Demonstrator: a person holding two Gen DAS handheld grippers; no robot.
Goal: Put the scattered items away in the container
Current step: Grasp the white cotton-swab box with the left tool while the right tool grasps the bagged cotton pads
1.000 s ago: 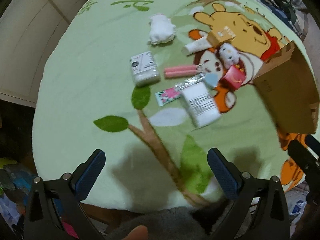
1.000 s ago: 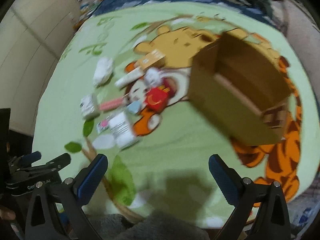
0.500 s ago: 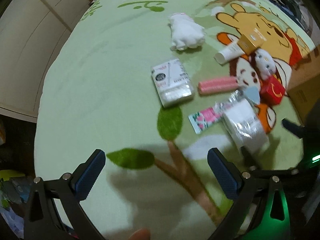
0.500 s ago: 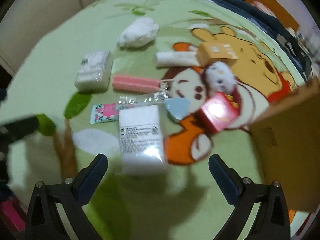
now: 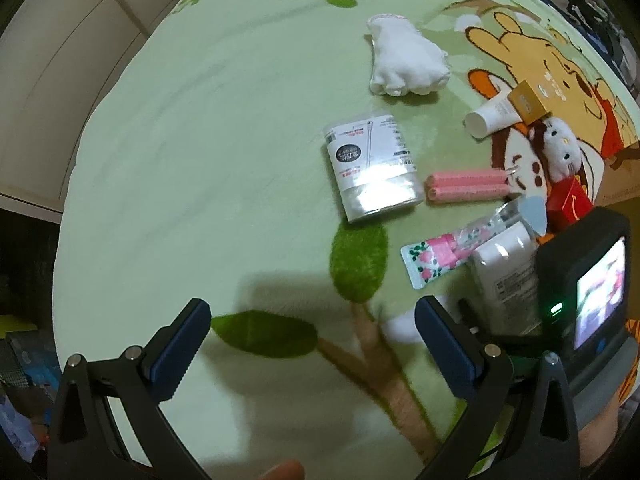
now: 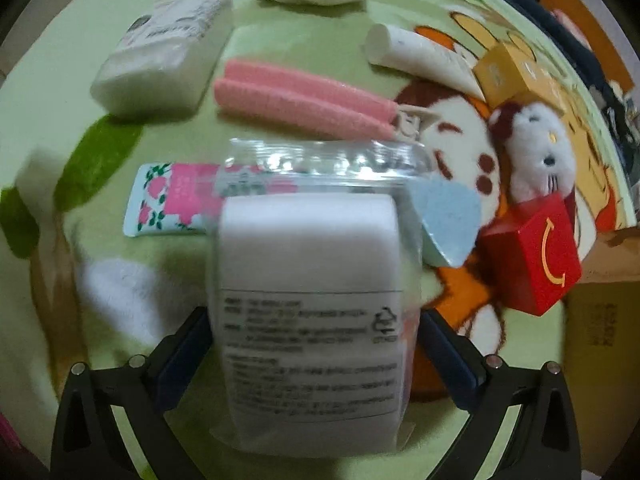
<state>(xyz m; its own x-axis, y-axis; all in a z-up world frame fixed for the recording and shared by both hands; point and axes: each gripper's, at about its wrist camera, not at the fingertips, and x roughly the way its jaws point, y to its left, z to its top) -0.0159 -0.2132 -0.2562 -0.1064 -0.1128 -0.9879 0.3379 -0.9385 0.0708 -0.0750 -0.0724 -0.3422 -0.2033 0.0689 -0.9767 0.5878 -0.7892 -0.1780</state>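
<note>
While the right claw (image 6: 314,354) stands wide apart, a white plastic-wrapped pack (image 6: 312,320) with a printed label lies between its two blue-padded fingers (image 6: 182,354); the pads sit close on either side of the pack, but whether they touch it cannot be told. The pack rests on a green cartoon blanket (image 5: 200,140), its far end overlapping a clear crinkled wrapper (image 6: 324,160) and a pink floral sachet (image 6: 176,200). Just beside it to the right lie a light blue wedge (image 6: 448,224) and a red toy box (image 6: 532,256), with a white plush cat (image 6: 536,148) behind them. Farther back lie two pink rollers (image 6: 296,100), a white tube (image 6: 416,56) and a cotton-swab pack (image 6: 160,48). The cardboard box (image 6: 600,312) shows at the right edge of the right wrist view. The left claw (image 5: 312,348) hovers over bare blanket, fingers spread wide and holding nothing, with the right claw's camera body (image 5: 588,292) just to its right. A white glove (image 5: 404,56) lies well apart from the rest.
</note>
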